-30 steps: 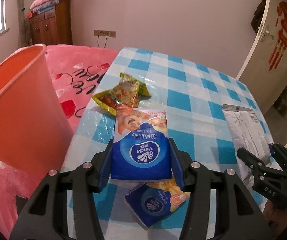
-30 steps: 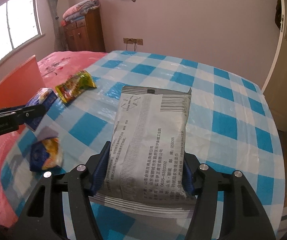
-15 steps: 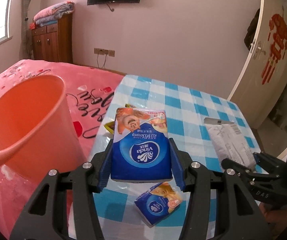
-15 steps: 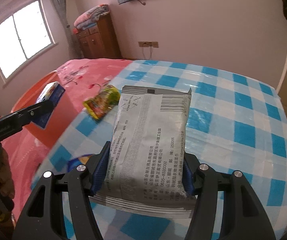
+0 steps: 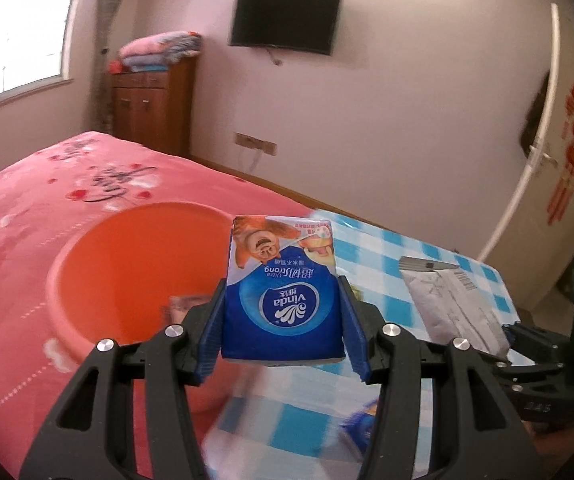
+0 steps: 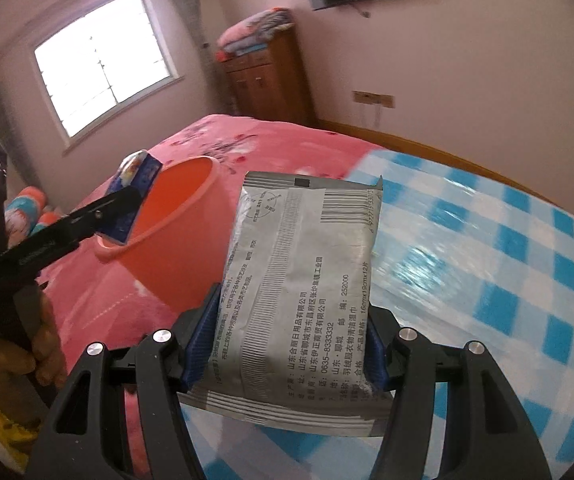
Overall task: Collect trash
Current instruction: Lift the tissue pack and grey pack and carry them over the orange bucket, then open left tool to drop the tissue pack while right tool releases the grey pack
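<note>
Bucket (image 5: 135, 280) stands left of the table (image 5: 427, 280), against the bed (image 5: 27, 220)

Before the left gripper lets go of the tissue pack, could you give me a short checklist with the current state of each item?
1. Left gripper shut on the blue tissue pack: ok.
2. Pack over the mouth of the orange bucket: cannot tell; the right wrist view shows it at the near rim, not clearly inside.
3. Bucket mouth unobstructed: ok; something small lies at the bottom.
4. Right gripper shut on the grey wet-wipe packet: ok.
5. Right gripper out of the drop path: ok; it is beside the bucket, over the edge of the checked table.
</note>
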Available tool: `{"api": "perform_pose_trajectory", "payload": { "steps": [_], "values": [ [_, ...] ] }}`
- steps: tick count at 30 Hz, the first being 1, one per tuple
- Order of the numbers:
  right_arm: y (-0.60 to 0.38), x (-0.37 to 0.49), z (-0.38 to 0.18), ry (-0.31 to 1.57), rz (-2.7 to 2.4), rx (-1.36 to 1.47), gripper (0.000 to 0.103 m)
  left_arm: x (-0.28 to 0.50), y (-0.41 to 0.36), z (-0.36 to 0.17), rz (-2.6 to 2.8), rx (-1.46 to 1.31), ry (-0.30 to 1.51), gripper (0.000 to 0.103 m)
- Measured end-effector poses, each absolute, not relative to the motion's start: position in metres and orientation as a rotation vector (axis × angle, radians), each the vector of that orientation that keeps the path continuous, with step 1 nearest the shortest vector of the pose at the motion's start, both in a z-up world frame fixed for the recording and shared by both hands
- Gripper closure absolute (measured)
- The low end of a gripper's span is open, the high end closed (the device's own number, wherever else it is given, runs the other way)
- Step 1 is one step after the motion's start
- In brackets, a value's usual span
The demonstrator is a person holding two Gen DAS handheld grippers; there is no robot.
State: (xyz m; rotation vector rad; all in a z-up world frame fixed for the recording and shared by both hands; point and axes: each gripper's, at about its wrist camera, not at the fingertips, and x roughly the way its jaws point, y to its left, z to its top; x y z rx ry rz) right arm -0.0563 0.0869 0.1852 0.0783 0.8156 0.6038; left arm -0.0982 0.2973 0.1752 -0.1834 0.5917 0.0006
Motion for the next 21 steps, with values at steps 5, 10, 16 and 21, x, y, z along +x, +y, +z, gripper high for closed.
{"api": "perform_pose_trajectory", "payload": {
  "steps": [5,10,16,21],
  "values": [
    [0.132,-0.044,0.203,0.807,0.705,0.047,0.041,-0.097,0.337,0.176,0.101,-0.203,0.580,0.050],
    [0.180,-0.035,0.221,0.780,0.787,-0.006,0.041,-0.093,0.368,0.175,0.168,-0.218,0.581,0.050],
    [0.222,-0.022,0.226,0.778,0.851,-0.042,0.041,-0.089,0.393,0.164,0.215,-0.237,0.600,0.050],
    [0.241,-0.013,0.226,0.789,0.869,-0.048,0.040,-0.084,0.404,0.158,0.225,-0.248,0.612,0.050]
  ]
}}
